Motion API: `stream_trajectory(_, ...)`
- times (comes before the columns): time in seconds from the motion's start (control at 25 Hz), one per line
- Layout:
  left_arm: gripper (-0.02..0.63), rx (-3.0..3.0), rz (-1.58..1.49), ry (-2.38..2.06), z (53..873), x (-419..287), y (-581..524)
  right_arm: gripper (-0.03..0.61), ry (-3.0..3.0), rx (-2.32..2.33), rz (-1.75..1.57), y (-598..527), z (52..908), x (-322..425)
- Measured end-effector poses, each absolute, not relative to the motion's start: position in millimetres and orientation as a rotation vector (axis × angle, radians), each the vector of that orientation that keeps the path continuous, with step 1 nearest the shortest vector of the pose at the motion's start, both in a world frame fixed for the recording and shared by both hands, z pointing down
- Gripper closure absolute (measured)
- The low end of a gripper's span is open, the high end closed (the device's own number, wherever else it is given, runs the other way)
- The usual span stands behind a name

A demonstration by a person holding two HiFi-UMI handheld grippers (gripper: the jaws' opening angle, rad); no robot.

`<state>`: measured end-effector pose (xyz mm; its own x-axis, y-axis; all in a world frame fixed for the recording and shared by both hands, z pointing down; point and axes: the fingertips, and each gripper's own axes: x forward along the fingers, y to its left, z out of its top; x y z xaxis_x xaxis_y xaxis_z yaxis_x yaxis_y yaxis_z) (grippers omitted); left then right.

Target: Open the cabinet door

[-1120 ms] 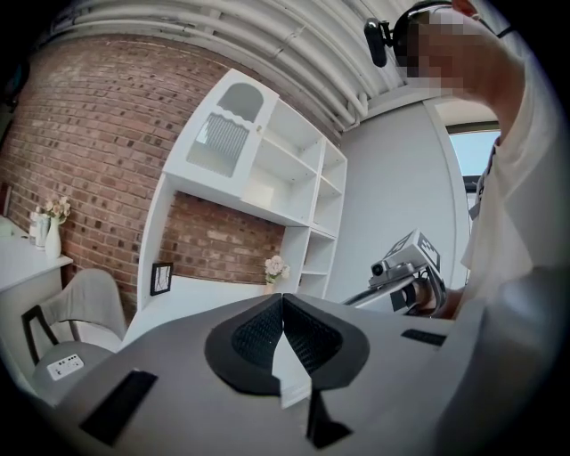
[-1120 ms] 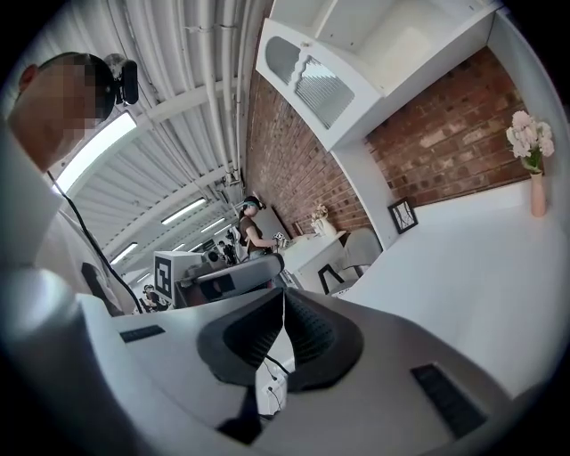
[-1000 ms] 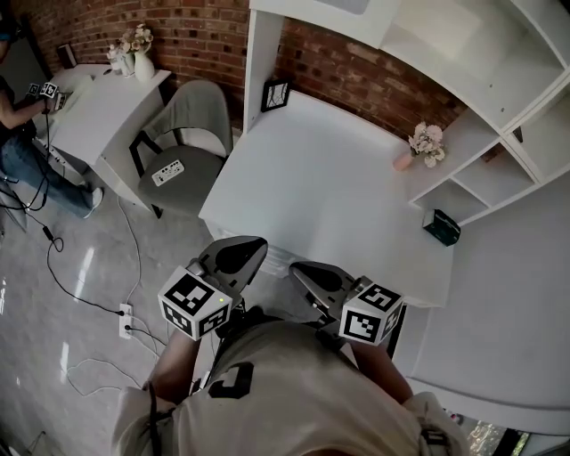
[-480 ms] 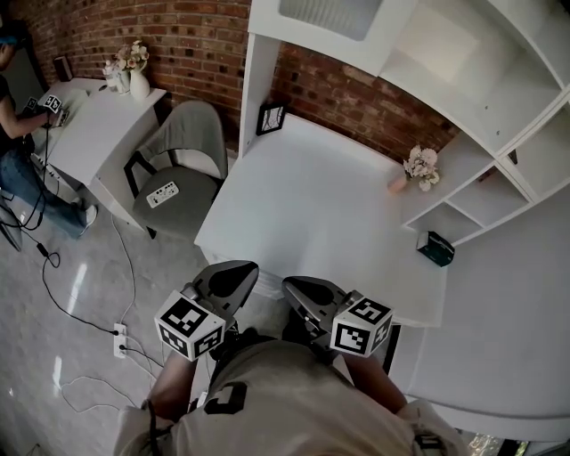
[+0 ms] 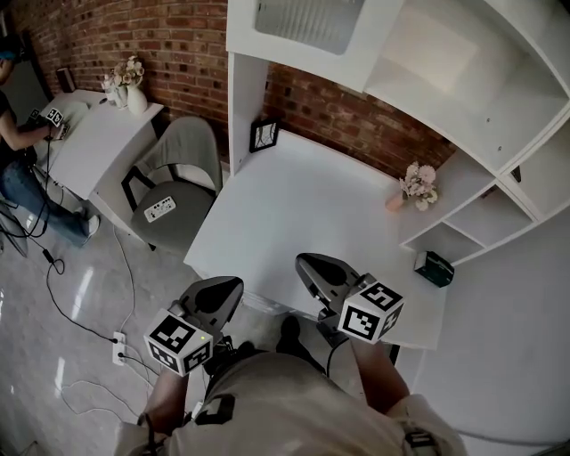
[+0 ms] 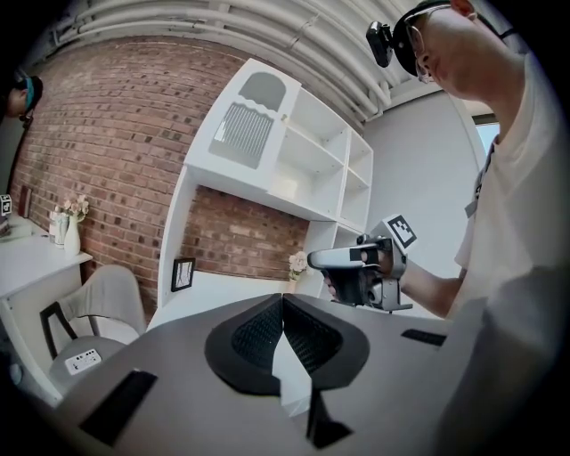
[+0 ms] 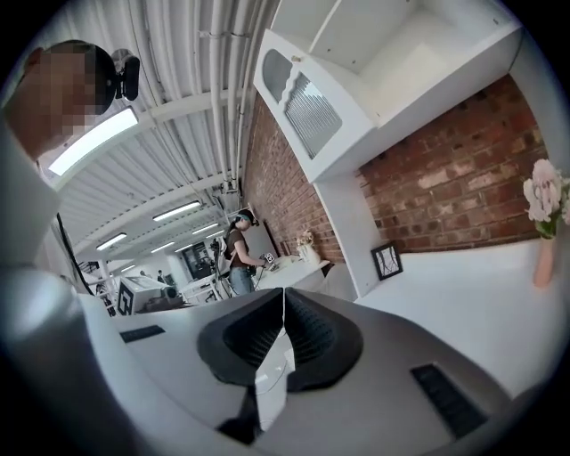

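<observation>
Above the white worktop (image 5: pixel 303 205), left tool (image 5: pixel 223 292) and right tool (image 5: pixel 313 265) hold jaws together, empty; approach step, reaching up to the cabinet door (image 5: pixel 307 22) likely comes next.

The table (image 5: pixel 303 205) is smooth, matt white. The brick wall (image 5: pixel 178 40) behind it is rough. The cabinet door (image 5: pixel 307 22) carries a ribbed, translucent pane. The floor (image 5: pixel 53 285) is glossy grey. The chair (image 5: pixel 183 160) looks cloth-covered. The left gripper (image 6: pixel 283 303) has a matt grey shell, and its fingers (image 6: pixel 254 338) have black, finely textured faces.

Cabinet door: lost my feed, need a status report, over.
Left gripper shut, empty. Right gripper shut, empty. Cabinet door closed, untouched, high above the desk. Nothing in the way.
</observation>
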<state>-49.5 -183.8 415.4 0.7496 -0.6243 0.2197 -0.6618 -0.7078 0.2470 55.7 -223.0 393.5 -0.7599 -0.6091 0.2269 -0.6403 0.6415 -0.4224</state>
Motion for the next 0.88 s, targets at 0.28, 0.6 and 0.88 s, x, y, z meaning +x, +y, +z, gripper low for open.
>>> stream_trajectory(0.28,0.597,2.621,0.231,-1.015,417.2,-26.2,-199.8,0.551,-2.804,1.13,0.428,-292.7,348.2,99.7)
stream_trajectory(0.6,0.597,2.644,0.269,-1.021,409.7,-4.3,-215.2,0.551,-2.862,1.189,0.194,-342.1,281.8,126.8)
stream_trajectory(0.88,0.597,2.644,0.261,-1.08,401.8,-0.3,-221.8,0.551,-2.895,1.22,0.099,-365.6,251.1,135.9)
